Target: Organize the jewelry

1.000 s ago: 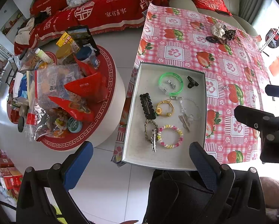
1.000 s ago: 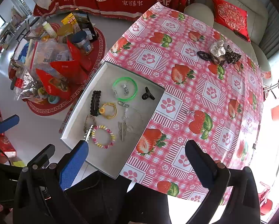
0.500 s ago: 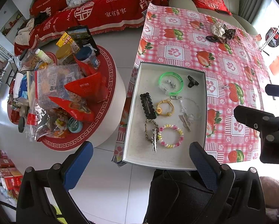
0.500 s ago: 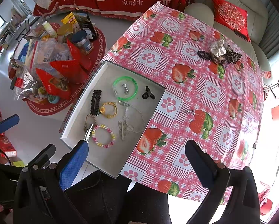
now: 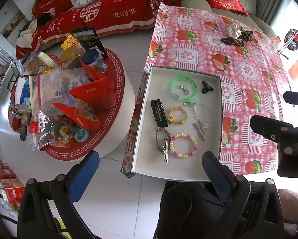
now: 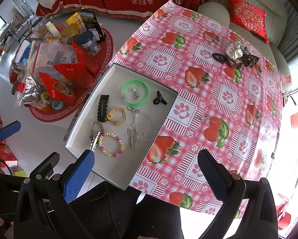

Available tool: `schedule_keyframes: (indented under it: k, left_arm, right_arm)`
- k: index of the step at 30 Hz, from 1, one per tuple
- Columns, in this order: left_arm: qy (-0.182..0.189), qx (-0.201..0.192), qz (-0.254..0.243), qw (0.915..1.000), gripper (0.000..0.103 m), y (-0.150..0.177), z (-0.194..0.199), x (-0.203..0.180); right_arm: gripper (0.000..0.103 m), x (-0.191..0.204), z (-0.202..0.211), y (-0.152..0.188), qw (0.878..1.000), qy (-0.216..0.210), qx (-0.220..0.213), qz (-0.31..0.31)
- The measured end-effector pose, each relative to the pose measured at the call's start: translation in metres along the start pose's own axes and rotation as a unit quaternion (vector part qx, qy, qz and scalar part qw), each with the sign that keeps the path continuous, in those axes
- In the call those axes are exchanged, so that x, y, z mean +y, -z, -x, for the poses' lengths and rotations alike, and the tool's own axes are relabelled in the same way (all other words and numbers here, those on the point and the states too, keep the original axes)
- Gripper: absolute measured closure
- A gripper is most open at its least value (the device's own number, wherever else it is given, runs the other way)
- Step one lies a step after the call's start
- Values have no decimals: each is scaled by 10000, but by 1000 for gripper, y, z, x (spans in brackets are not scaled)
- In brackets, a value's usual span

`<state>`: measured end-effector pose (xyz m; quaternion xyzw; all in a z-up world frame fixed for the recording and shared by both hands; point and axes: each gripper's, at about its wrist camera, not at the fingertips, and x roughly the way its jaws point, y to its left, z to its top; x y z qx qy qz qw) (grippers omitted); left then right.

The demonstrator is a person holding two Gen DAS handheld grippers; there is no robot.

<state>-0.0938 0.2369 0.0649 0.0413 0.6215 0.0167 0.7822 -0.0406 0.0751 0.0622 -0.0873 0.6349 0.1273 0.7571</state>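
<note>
A shallow white box [image 5: 147, 151] [image 6: 117, 171] lies at the near left corner of the strawberry tablecloth [image 5: 244, 75] [image 6: 208, 79]. In it lie a green bangle [image 5: 184, 88] [image 6: 134, 93], a black claw clip [image 5: 206, 87] [image 6: 159, 98], a black barrette [image 5: 158, 113], a yellow hair tie [image 5: 177, 115], a beaded bracelet [image 5: 183, 145] [image 6: 111, 144] and a clear chain [image 6: 147, 127]. A small silver piece [image 6: 205, 118] lies on the cloth beside the box. Scrunchies [image 5: 238, 34] [image 6: 236, 54] lie at the far side. My left gripper [image 5: 149, 171] and right gripper [image 6: 147, 169] hang open and empty above the near edge.
A round low table [image 5: 113, 135] piled with snack bags and jars stands left of the cloth. A red-covered sofa [image 5: 109, 10] lies beyond it. A cream sofa with a red cushion [image 6: 246, 18] stands behind the table. Dark-clothed legs [image 6: 129, 209] are below.
</note>
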Motion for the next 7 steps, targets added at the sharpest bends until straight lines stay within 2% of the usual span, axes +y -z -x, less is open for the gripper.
schedule_keyframes:
  k: [7]
  left_arm:
    - [10,-6,-37,10000,0,-5,2,-2]
  right_arm:
    - [0,-1,0,-2,10000,3,-2,-9]
